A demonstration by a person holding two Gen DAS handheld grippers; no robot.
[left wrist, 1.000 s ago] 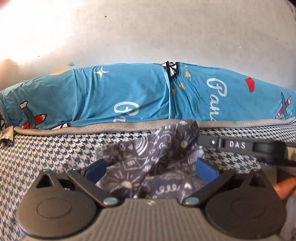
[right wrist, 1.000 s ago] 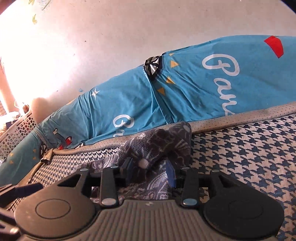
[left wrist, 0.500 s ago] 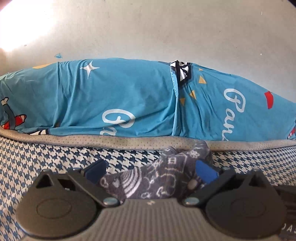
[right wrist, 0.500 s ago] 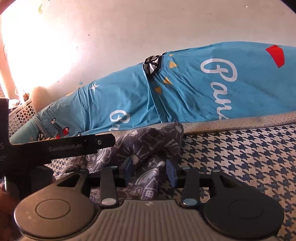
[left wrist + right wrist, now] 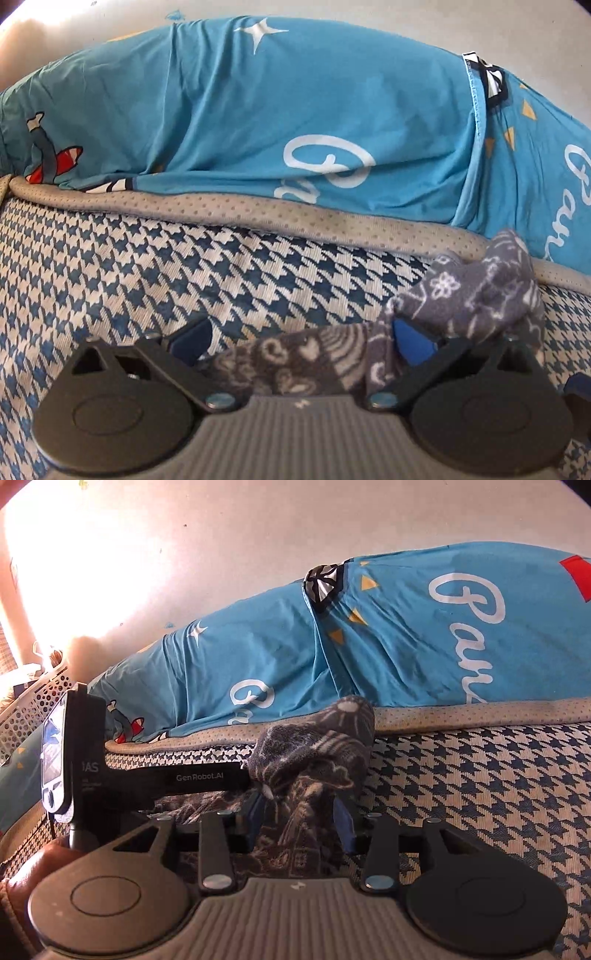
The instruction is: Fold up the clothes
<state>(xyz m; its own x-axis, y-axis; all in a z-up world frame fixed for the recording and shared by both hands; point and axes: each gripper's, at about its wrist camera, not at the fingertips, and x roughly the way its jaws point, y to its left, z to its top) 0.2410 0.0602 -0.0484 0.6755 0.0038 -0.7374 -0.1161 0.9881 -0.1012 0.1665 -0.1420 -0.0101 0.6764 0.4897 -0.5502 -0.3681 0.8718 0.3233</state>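
Two grippers share one grey patterned garment (image 5: 476, 295) on the houndstooth bed (image 5: 184, 280). Left wrist view: the left gripper (image 5: 301, 341) is spread, cloth strung across toward its right finger. Right wrist view: the right gripper (image 5: 301, 821) pinches the bunched garment straight ahead; the left one lies to its left.

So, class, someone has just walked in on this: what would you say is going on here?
A person is folding a small grey patterned garment on a houndstooth mat on a bed, with a handheld gripper in each hand. The right gripper has bunched cloth between its fingers. The left gripper stands wide open, with the cloth draped over one finger. A blue printed sheet lies behind. The garment is crumpled, not yet folded.
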